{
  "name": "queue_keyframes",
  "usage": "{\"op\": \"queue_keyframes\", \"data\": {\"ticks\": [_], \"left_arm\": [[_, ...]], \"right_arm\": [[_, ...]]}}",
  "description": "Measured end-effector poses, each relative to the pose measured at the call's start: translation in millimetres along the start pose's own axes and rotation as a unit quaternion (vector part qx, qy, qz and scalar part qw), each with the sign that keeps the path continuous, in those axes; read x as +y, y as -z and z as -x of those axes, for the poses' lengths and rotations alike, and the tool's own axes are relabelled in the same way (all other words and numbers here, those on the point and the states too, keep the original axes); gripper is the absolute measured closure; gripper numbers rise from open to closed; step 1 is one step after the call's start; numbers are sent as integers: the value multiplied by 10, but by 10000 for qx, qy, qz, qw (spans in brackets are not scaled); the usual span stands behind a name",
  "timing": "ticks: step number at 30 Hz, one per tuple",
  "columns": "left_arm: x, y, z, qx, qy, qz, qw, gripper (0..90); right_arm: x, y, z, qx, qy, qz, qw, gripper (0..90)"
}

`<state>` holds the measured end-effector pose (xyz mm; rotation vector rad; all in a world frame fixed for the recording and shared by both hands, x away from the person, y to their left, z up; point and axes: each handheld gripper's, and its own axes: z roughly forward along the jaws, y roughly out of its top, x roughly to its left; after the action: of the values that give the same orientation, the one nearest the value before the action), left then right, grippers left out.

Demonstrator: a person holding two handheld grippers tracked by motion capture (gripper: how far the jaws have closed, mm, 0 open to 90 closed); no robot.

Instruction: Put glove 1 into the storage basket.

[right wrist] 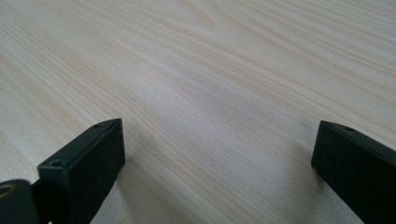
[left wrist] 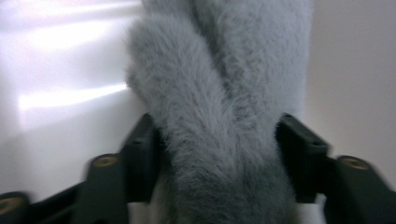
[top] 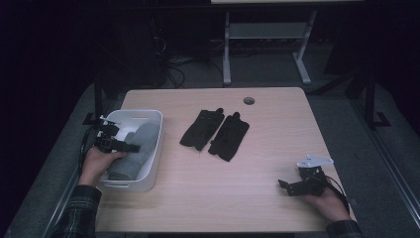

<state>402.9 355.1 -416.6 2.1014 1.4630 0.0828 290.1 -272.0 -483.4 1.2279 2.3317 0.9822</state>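
A grey fluffy cloth item (top: 134, 148) lies lengthwise in a white bin (top: 148, 117) at the table's left side. My left gripper (top: 130, 147) reaches into the bin over it. In the left gripper view the fluffy item (left wrist: 219, 93) runs up between the two jaws of the left gripper (left wrist: 217, 140); the jaws stand apart on either side with the fur brushing them. A pair of black gloves (top: 200, 129) (top: 229, 137) lies side by side mid-table. My right gripper (top: 283, 186) rests low at the front right, open over bare wood (right wrist: 219, 135).
The light wooden table (top: 267, 144) has a cable hole (top: 249, 100) near its far edge. The bin's white wall (left wrist: 56, 93) is close to the left gripper. A desk frame (top: 267, 44) and cables stand on the dark floor beyond.
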Motion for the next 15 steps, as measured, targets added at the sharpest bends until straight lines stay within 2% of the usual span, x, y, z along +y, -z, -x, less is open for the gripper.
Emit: {"op": "queue_keyframes", "data": {"ticks": [5, 7, 9, 15], "left_arm": [[39, 67, 55, 284, -128, 130, 9994, 185], [57, 110, 67, 319, -226, 220, 9990, 166], [75, 159, 87, 334, -235, 368, 9985, 149], [137, 283, 240, 195, -426, 747, 9961, 144]], "right_arm": [[0, 0, 0, 0, -2, 0, 10000, 24], [0, 0, 0, -1, 0, 0, 10000, 24], [0, 0, 0, 0, 0, 0, 10000, 24], [0, 0, 0, 0, 1, -1, 10000, 24]]}}
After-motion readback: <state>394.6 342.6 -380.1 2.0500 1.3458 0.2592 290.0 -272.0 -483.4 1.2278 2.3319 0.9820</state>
